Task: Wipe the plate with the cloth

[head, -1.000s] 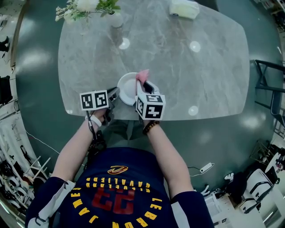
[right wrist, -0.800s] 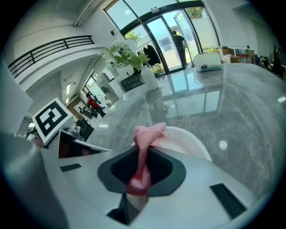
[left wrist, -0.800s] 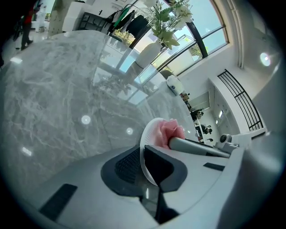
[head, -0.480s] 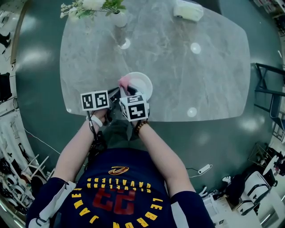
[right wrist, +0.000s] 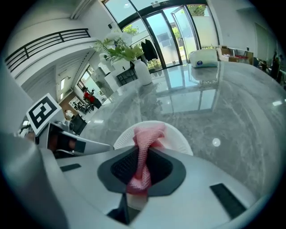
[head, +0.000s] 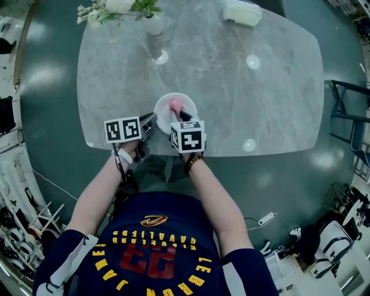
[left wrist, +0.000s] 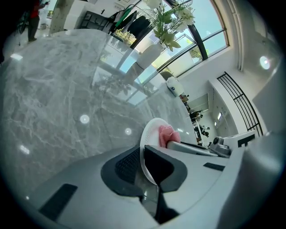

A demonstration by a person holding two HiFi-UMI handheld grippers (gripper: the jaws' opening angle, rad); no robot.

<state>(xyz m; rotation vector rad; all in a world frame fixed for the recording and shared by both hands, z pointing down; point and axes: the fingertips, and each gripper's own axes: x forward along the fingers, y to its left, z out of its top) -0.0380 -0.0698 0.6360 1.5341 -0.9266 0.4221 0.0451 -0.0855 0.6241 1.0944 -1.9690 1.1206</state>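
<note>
A white plate (head: 171,113) rests near the front edge of the grey marble table (head: 243,92). My left gripper (head: 151,122) is shut on the plate's left rim; in the left gripper view the rim (left wrist: 145,154) runs between the dark jaw pads. My right gripper (head: 181,118) is shut on a pink cloth (head: 176,104) that presses on the plate's middle. In the right gripper view the cloth (right wrist: 144,150) hangs from the jaws over the plate (right wrist: 174,138). The left gripper view shows the cloth (left wrist: 166,135) on the plate's face, beside the right gripper.
A white vase with flowers (head: 147,17) stands at the table's back left. A white box (head: 243,11) lies at the back edge. A dark chair (head: 350,115) stands at the right of the table. The person's arms and dark jersey fill the lower frame.
My right gripper has swept the pink cloth across the plate, left and then back to the middle. The plate has shifted a little on the table. The left gripper stays on the rim.
</note>
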